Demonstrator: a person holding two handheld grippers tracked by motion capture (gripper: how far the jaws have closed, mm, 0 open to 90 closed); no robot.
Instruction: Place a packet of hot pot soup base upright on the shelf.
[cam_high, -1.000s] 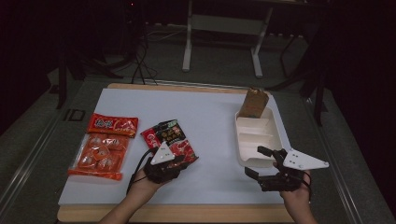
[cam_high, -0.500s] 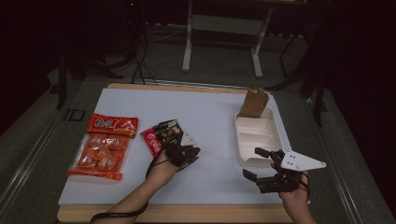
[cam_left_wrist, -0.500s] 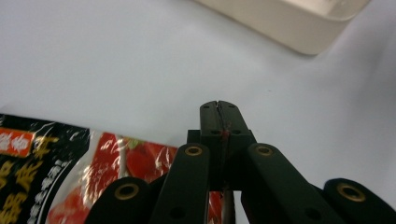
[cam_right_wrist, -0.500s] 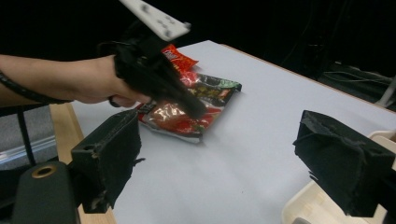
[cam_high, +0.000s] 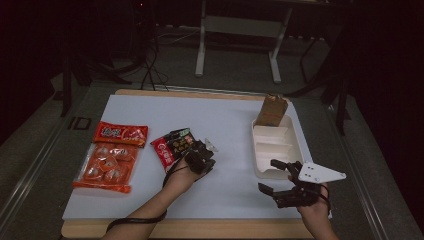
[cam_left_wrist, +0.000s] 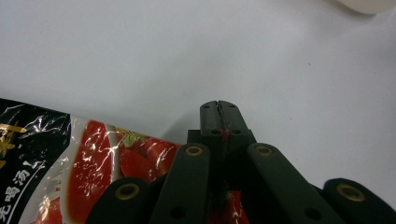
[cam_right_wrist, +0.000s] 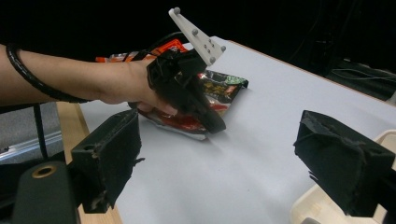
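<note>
In the high view the left gripper (cam_high: 202, 156) sat a little left of the frame's centre, at the right-hand edge of a red and black snack packet (cam_high: 172, 146) that lay flat on the white table sheet (cam_high: 220, 120). Its jaws had just been closing, and in the left gripper view they stood pressed together at the centre of the frame with a sliver of red wrapper caught in the seam between them, so they pinched the packet's edge; the packet (cam_left_wrist: 70, 163) spread across the lower left of that view, glossy, with red fruit printed on it. In the right gripper view the left gripper (cam_right_wrist: 212, 122) showed at upper centre, its tip down on the packet (cam_right_wrist: 219, 91), the person's forearm coming in from the left edge. The right gripper (cam_high: 275, 176) rested at the lower right of the high view, its jaws spread wide with nothing between them, just below the near end of a white divided tray (cam_high: 275, 150). A brown paper bag (cam_high: 272, 111) stood at the tray's far end. At the left of the high view lay an orange multipack (cam_high: 107, 165) with a red packet (cam_high: 121, 134) just above it.
</note>
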